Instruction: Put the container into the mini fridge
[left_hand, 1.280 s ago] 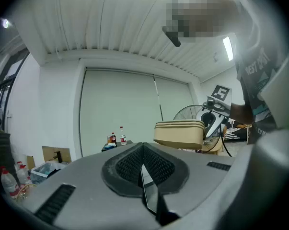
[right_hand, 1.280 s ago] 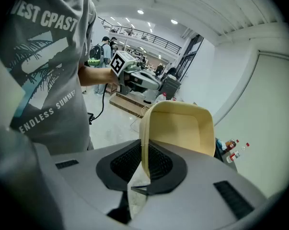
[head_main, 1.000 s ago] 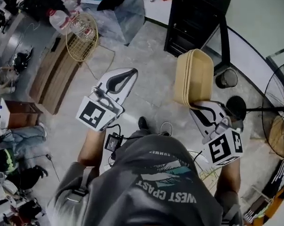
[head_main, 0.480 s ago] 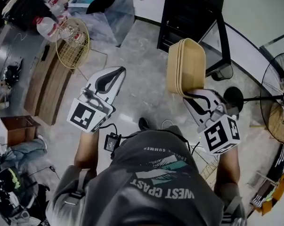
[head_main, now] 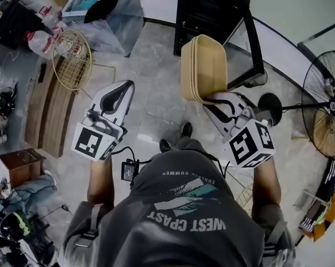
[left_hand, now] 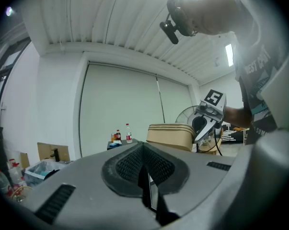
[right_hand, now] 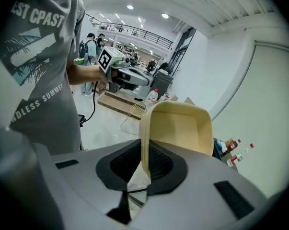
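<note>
Carrying phase, container not yet inside.

Pinched in right gripper (head_main: 217,102) by one side wall: container (head_main: 203,65), tan, tipped on edge, hollow facing right. Hanging in mid-air over the floor, just on the near side of the fridge (head_main: 209,10). Gripped at the wall, probably as the only part thin enough for the jaws. Held out far from the body, likely to lead with it into the cabinet.

Fridge door (head_main: 250,43) apparently swung open to the right, so no handle work expected.

Left gripper (head_main: 116,96) empty, jaws pressed together. Level at left, well apart from container, seemingly kept out of the way as a spare.
</note>
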`<state>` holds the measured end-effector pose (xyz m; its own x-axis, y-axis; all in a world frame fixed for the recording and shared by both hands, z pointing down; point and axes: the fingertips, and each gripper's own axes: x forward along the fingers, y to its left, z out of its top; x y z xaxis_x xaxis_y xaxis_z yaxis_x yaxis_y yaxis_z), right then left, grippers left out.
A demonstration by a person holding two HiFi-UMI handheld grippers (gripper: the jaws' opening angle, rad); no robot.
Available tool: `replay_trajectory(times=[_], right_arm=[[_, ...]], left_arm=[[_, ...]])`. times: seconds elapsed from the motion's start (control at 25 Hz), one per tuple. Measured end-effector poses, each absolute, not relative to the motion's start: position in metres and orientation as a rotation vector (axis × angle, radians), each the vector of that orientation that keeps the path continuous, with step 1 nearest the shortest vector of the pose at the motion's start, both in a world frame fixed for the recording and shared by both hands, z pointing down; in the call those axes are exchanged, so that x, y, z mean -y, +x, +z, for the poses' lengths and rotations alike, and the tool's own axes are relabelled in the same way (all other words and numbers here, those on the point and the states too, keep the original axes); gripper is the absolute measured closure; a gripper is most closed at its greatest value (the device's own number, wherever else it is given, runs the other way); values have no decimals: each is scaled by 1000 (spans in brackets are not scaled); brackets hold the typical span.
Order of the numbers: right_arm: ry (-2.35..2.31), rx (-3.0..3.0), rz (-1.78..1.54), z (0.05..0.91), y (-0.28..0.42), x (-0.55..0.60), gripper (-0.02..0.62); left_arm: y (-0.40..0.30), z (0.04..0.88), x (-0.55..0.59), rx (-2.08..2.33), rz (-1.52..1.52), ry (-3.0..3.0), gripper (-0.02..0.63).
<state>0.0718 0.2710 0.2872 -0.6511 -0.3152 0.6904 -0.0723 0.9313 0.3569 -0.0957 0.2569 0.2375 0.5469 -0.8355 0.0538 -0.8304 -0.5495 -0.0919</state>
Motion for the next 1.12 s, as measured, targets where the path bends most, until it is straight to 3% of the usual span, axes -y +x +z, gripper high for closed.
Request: replay_trajectory(times=[1.12], right_arm=[[100,2340,-420,303,99,-130,546]], left_arm=[[-63,241,-154,-1725,-201,-2562,592]])
